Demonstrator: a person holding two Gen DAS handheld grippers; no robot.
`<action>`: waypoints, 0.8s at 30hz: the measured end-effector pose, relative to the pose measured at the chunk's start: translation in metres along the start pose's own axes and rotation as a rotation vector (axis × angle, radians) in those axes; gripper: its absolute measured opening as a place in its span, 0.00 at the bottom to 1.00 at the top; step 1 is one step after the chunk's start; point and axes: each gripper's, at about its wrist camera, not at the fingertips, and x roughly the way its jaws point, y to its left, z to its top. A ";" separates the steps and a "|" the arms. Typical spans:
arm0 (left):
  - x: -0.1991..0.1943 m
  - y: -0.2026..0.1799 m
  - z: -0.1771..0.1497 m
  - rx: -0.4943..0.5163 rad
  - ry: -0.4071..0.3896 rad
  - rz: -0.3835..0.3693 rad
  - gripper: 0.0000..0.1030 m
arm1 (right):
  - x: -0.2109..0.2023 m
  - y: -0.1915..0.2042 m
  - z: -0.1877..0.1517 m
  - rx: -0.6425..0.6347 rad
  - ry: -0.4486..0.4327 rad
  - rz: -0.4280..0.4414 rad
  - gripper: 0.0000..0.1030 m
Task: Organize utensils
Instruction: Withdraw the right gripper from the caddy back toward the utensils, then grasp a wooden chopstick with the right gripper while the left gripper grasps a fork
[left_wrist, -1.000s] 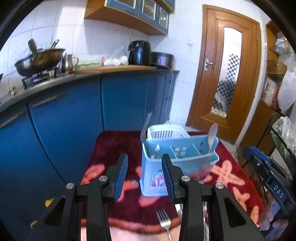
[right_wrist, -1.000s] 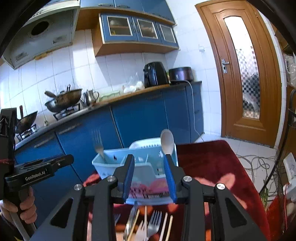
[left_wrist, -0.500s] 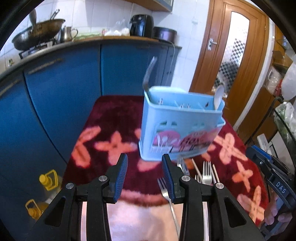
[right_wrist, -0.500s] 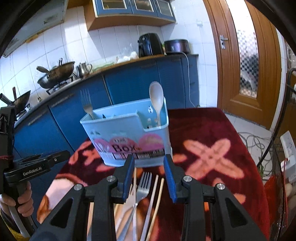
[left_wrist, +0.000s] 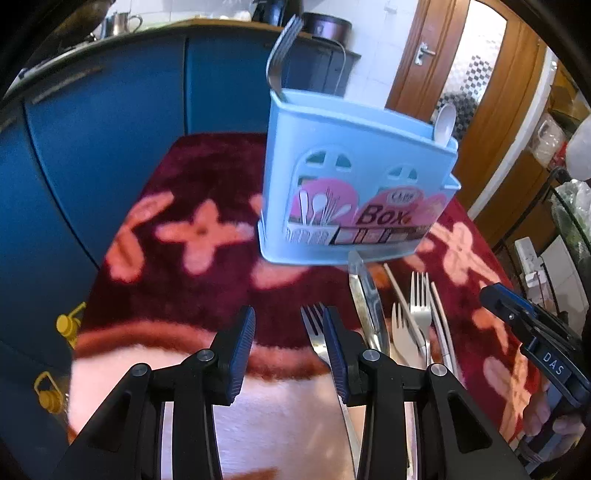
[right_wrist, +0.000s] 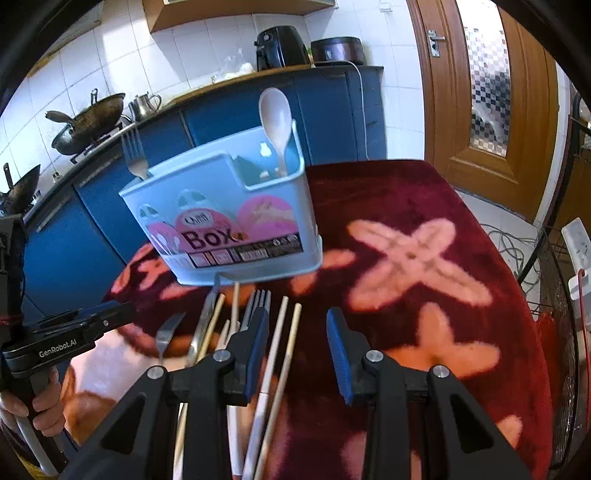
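Surface: table under a dark red floral cloth (right_wrist: 424, 206), which carries every item.
Holder: light blue utensil box (left_wrist: 354, 192) stands upright near the cloth's middle; a metal fork (left_wrist: 280, 48) rises from its left end and a white spoon (right_wrist: 275, 118) from its right end.
Loose utensils: forks, a knife and pale chopsticks (right_wrist: 284, 343) lie side by side just in front of the box, toward the near edge.
Left gripper (left_wrist: 290, 350): jaws part-spread, nothing between them; a loose fork (left_wrist: 314, 325) lies just beside its right finger.
Right gripper (right_wrist: 297, 350): jaws part-spread, empty; the chopsticks lie below the gap, near its left finger.
Step in hand: judged as the approach to a first loose piece; no pick is made yet.
Next move: likely calls for lining one gripper over a single handle, then closing without catching its neighbours.
Left view only: yellow bottles on the floor (left_wrist: 66, 325) past the cloth's left edge.
Right view only: the box's open compartments, the hand (right_wrist: 40, 406) gripping the left tool, cables on the floor.
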 end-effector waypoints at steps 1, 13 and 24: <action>0.003 0.000 -0.001 -0.004 0.010 -0.003 0.38 | 0.002 -0.001 -0.001 0.004 0.009 0.000 0.35; 0.034 -0.001 -0.012 -0.053 0.092 -0.058 0.38 | 0.016 -0.010 -0.013 0.028 0.060 0.001 0.35; 0.039 -0.013 -0.013 -0.047 0.098 -0.140 0.17 | 0.023 -0.016 -0.016 0.046 0.078 0.002 0.35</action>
